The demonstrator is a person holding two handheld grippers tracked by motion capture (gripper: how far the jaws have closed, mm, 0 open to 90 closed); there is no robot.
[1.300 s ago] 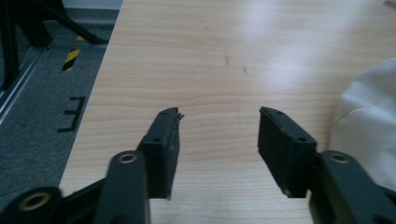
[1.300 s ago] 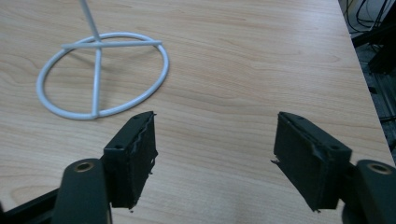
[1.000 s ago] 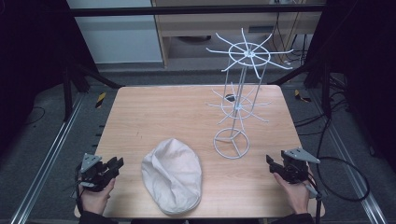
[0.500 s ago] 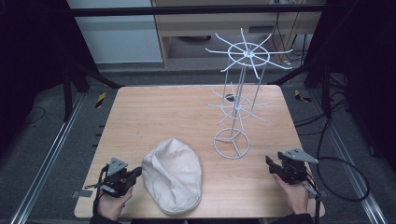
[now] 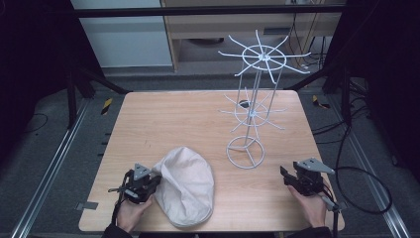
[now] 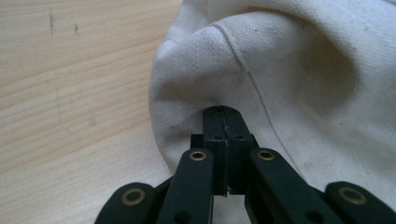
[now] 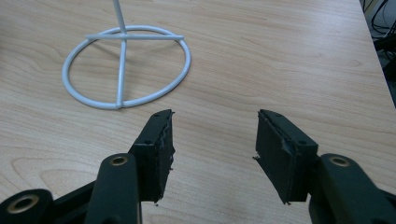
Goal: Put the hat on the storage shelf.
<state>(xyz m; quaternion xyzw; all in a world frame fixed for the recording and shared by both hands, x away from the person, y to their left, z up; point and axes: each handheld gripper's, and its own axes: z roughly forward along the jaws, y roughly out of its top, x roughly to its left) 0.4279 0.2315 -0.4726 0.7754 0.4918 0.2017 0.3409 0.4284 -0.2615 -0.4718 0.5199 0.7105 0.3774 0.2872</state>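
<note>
Pinching the cap's (image 5: 184,184) edge, left gripper (image 6: 222,122) fingers closed tight; right gripper (image 7: 212,137) fingers wide. Thin bite — fabric could slip free on lifting.

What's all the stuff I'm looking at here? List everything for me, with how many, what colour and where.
cap: one, cream cloth, near edge of the table, left of middle
wire stand: one, white, upright with two tiers of spokes and a ring base, right of middle
table: one, light wood, centre of the high view
cabinet: one, beige, on the floor beyond the table
rails: two, metal, along the floor either side of the table
cables: several, black, on the floor at right
left claw: one, black, closed against the cap's left edge
right claw: one, black, open above the table near the stand's base
</note>
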